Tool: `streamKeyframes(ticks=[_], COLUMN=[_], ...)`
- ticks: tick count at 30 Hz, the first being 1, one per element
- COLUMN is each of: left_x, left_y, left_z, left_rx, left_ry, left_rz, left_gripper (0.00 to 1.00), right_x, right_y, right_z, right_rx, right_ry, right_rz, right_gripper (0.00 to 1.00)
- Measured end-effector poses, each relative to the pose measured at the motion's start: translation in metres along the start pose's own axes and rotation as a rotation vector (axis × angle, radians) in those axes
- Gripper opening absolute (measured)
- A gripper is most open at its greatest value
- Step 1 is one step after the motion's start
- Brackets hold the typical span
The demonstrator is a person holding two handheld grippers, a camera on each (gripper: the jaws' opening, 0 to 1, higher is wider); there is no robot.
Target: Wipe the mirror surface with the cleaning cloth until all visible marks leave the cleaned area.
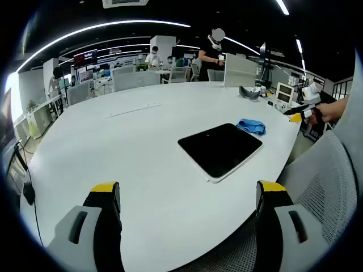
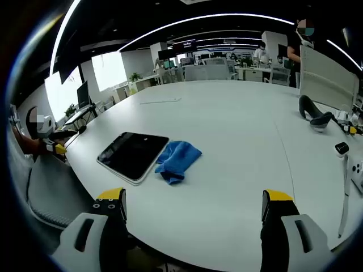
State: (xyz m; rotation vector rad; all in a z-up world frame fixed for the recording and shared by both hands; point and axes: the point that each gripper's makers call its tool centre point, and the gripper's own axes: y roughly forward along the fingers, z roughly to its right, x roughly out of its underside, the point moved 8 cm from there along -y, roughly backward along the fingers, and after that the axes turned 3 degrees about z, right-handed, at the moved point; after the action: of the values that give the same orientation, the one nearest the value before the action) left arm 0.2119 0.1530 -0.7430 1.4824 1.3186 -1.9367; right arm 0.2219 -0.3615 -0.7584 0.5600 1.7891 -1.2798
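The mirror (image 2: 132, 154) lies flat near the edge of the white table (image 2: 238, 141), dark face up, with the blue cleaning cloth (image 2: 177, 160) crumpled just beside it, touching its edge. My right gripper (image 2: 193, 207) and left gripper (image 1: 187, 198) are both released, jaws wide, holding nothing. I judge the cloth pickup comes first: I approach with the right, pinch a raised fold, and avoid dragging the mirror.

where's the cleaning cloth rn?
The blue cleaning cloth lies crumpled on the white table, touching the mirror on its right side in the right gripper view; in the left gripper view it sits just beyond the mirror's far corner.
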Motion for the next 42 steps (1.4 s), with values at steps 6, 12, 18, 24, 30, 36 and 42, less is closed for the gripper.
streamKeyframes(ticks=[6,12,18,24,30,36,42], left_x=[-0.002,-0.002,-0.001,-0.001,-0.002,-0.003,-0.002], left_y=[0.0,0.0,0.0,0.0,0.0,-0.001,0.0], left_z=[-0.002,-0.004,-0.004,-0.005,-0.005,-0.003,-0.002], left_rx=[-0.005,-0.008,-0.015,-0.021,-0.022,-0.012,-0.009], left_ry=[0.018,-0.01,0.001,-0.001,0.0,-0.011,0.005], left_rz=[0.037,0.037,0.029,0.031,0.031,0.042,0.033], left_gripper=[0.99,0.99,0.99,0.99,0.99,0.99,0.99], right_x=[0.0,-0.002,0.001,0.006,0.004,0.001,0.0], right_y=[0.002,-0.002,-0.007,-0.006,-0.007,-0.012,-0.013], right_z=[-0.001,-0.006,-0.007,-0.011,-0.012,-0.013,-0.011], right_rx=[0.006,0.01,0.032,0.033,0.031,0.03,0.023], right_ry=[0.0,-0.027,0.012,0.02,0.008,-0.006,-0.01], right_rz=[-0.003,0.0,0.025,0.014,0.013,0.018,0.013], right_gripper=[0.98,0.98,0.98,0.98,0.98,0.98,0.98])
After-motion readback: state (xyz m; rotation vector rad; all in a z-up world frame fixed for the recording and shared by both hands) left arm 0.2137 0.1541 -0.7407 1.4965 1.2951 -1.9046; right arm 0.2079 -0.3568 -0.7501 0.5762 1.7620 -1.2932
